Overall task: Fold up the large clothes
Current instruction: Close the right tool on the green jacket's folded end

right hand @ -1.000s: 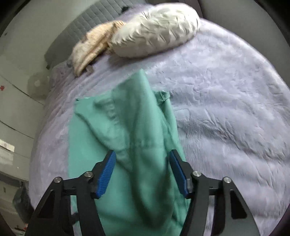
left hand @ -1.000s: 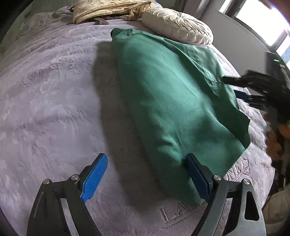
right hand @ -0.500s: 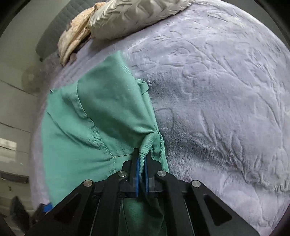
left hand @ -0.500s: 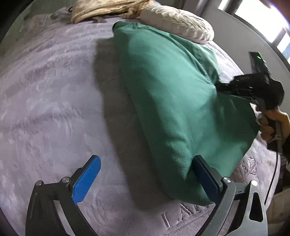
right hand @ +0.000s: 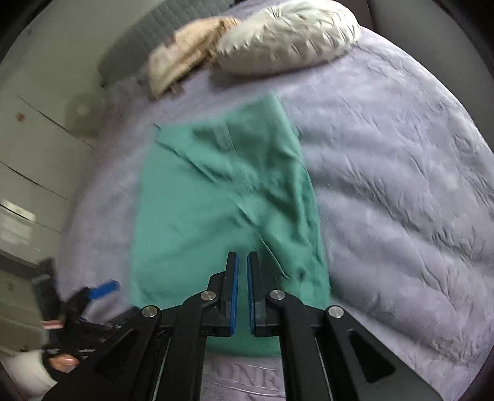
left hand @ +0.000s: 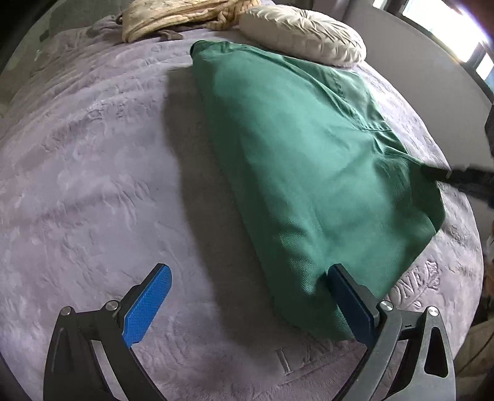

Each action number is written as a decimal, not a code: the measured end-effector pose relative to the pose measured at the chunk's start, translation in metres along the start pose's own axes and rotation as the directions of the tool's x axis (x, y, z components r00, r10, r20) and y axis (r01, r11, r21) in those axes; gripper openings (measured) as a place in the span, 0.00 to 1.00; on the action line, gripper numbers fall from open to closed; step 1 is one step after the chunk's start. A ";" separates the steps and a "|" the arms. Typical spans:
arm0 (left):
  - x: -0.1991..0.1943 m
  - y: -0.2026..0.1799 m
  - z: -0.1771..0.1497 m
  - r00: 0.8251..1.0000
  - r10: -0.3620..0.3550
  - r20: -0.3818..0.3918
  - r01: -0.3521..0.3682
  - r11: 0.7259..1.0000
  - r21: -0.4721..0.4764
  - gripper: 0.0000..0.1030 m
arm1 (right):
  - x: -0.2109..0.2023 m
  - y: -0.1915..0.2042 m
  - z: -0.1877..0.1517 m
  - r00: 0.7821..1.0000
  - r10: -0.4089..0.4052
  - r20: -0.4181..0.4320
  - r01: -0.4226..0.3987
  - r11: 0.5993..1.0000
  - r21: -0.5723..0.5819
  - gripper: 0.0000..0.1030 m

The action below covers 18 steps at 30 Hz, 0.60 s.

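Lilac bedspread (left hand: 92, 185): green garment (left hand: 302, 172) runs lengthwise away, near corner beside spread left gripper (left hand: 247, 305) (right gripper (right hand: 242, 290) nearly shut, apparently empty).

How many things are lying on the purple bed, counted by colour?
Green: 1, the garment
Cream-white: 1, the round pillow
Beige: 1, the crumpled cloth
Total: 3 on the purple bedspread

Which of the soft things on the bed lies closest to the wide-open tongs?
The green garment: its near end lies against one pad of the open left tongs. The round cream cushion and the beige bundle sit far off at the head end.
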<state>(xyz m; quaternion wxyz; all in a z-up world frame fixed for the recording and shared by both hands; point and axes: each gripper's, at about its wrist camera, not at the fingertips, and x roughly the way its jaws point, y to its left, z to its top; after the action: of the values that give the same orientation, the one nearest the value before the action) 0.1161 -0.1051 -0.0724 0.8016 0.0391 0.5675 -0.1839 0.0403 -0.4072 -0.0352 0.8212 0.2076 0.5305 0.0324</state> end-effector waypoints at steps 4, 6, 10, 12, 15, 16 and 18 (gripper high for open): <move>0.005 0.007 -0.002 0.999 -0.047 -0.011 0.047 0.998 -0.053 0.99 | 0.024 -0.040 -0.018 0.999 0.015 -0.051 -0.007 0.990 0.143 0.00; 0.006 0.005 -0.003 0.999 -0.041 -0.012 0.040 0.998 -0.043 0.99 | 0.031 -0.052 -0.025 0.997 0.060 -0.051 -0.050 0.983 0.177 0.00; 0.003 0.003 0.000 0.999 -0.024 -0.030 0.022 0.999 -0.045 0.99 | 0.031 -0.052 -0.034 0.995 0.080 -0.067 -0.066 0.980 0.190 0.00; 0.000 0.006 0.004 0.998 -0.031 -0.052 0.027 0.997 -0.072 0.99 | 0.025 -0.052 -0.036 0.993 0.079 -0.093 -0.059 0.978 0.199 0.00; -0.010 0.016 0.007 0.998 -0.029 -0.053 0.024 0.994 -0.106 0.99 | 0.004 -0.051 -0.035 0.990 0.114 -0.082 -0.096 0.976 0.198 0.05; -0.013 0.019 0.009 0.998 -0.033 -0.052 0.027 0.993 -0.116 0.99 | -0.002 -0.051 -0.033 0.990 0.124 -0.072 -0.108 0.975 0.193 0.05; -0.016 0.026 0.013 0.997 -0.061 -0.049 0.053 0.987 -0.148 0.99 | -0.014 -0.051 -0.027 0.988 0.149 -0.044 -0.138 0.973 0.186 0.05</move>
<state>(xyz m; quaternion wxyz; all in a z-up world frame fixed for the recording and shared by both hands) 0.1325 -0.0802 -0.0572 0.7812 -0.0315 0.6017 -0.1634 0.0021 -0.4490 -0.0511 0.7787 0.3186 0.5383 0.0491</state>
